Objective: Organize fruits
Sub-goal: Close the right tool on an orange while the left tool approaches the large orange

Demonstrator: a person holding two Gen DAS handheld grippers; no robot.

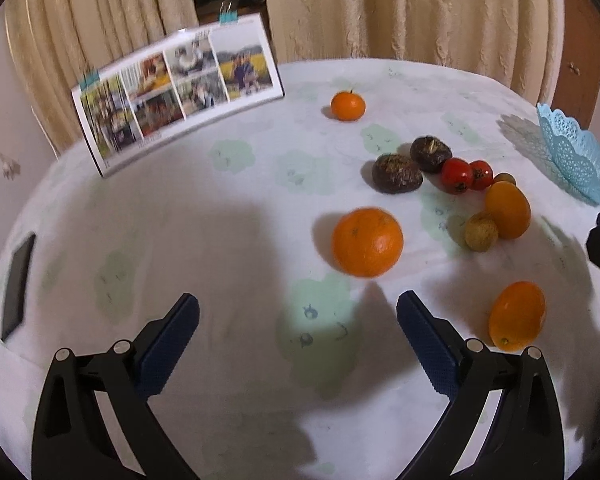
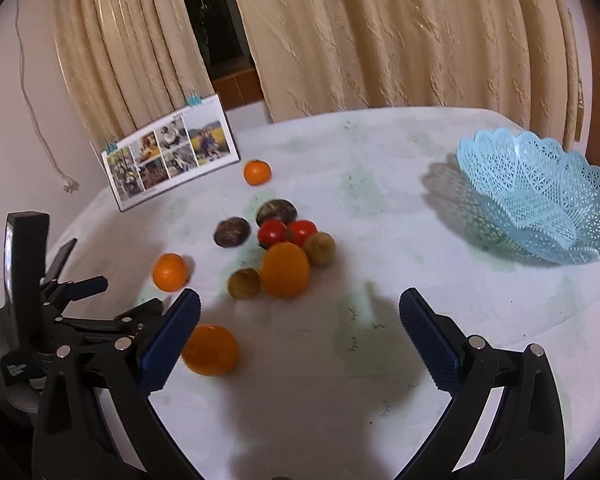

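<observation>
Loose fruit lies on the white tablecloth [image 1: 220, 240]: a big orange [image 1: 367, 242], a small mandarin [image 1: 348, 105], two dark brown fruits [image 1: 397, 173], two red fruits [image 1: 466, 175], an oval orange fruit [image 1: 508, 209], a brownish fruit [image 1: 481, 231] and another orange fruit [image 1: 517, 316]. The light blue lace basket [image 2: 540, 204] stands empty at the right. My left gripper [image 1: 298, 312] is open and empty, just short of the big orange. My right gripper [image 2: 300, 308] is open and empty, near the fruit pile [image 2: 284, 268], with an orange fruit [image 2: 211, 349] beside its left finger.
A photo calendar [image 1: 176, 92] stands at the table's back left, before beige curtains [image 2: 380, 40]. A dark phone [image 1: 18, 286] lies at the left edge. The left gripper's body [image 2: 40, 320] shows at the left of the right wrist view.
</observation>
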